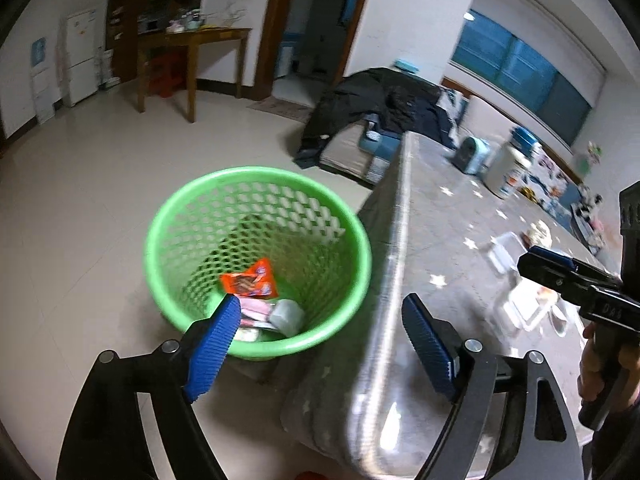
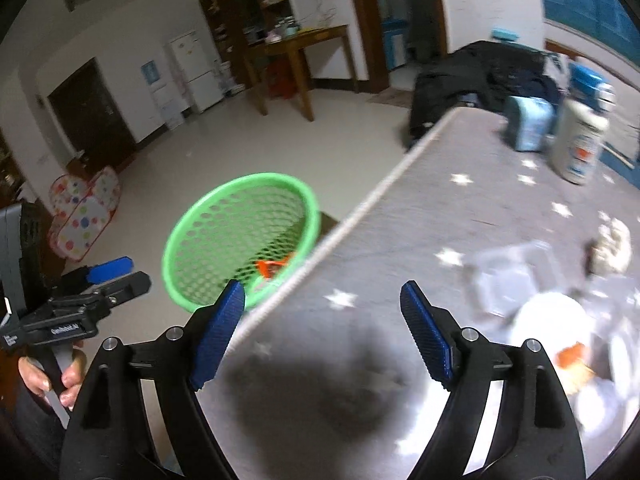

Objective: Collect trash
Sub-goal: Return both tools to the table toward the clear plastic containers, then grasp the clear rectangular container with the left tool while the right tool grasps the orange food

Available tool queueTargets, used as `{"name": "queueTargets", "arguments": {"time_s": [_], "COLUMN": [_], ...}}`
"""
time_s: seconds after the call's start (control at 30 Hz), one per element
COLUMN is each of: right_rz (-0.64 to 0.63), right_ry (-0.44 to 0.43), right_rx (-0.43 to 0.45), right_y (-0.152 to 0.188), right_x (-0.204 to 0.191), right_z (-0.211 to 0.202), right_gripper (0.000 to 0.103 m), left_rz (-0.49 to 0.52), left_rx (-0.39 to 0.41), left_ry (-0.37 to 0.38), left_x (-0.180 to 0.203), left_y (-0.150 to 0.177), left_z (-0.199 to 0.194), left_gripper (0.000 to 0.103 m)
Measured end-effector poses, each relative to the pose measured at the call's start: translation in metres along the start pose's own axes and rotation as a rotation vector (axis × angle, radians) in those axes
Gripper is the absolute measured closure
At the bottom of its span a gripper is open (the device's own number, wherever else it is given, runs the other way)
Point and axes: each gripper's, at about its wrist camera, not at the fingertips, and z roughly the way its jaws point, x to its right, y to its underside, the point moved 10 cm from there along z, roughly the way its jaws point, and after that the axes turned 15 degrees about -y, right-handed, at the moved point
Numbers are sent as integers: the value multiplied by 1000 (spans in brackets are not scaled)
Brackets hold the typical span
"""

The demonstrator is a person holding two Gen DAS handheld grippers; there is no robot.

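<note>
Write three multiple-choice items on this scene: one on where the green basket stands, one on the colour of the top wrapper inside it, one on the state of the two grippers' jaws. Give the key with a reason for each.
1. Where does the green basket stand?
A. On the floor beside the table
B. On top of the table
C. On the wooden desk at the back

2. What colour is the uppermost wrapper in the basket?
A. Blue
B. Orange
C. Black

3. How do the jaws of the left gripper and the right gripper stand?
A. Both shut on trash
B. Only the left holds something
C. Both open with nothing between them

Key: 1 A, the basket sits on the pale floor next to the table's edge. 2 B, an orange packet lies on top of the other trash. 3 C, each wrist view shows the blue pads wide apart and empty.
</note>
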Motion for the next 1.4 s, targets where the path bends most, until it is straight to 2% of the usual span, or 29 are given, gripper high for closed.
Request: {"name": "queueTargets", "arguments": {"time_s": [0.4,0.67,0.9,1.07,1.2,1.33,1.4], "right_rz": [106,172,205,216,216,216,219], "right_ry": [162,217,237,239,239,238,239], "right_rx": [41,66,77,83,78,73,67], "right_y": [49,75,87,92,94,96,97], "right_x": [92,128,143,147,147,147,147], "right_z": [-90,-130,-146,-152,-153,-152,-151], "right_gripper": [23,23,23,23,23,23,23], "left_rz": [259,477,583,637,658,669,669], "left_rx": [2,-20,-42,-59,-77,-87,-92], "left_ry": [192,292,364,365,382,394,408], "left_x": [134,222,267,287,298,305,307], "left_y": [15,32,40,45,49,51,52], "left_z": [-9,-3,6,21,31,37,38], "left_gripper": [22,22,22,23,30,31,38]}}
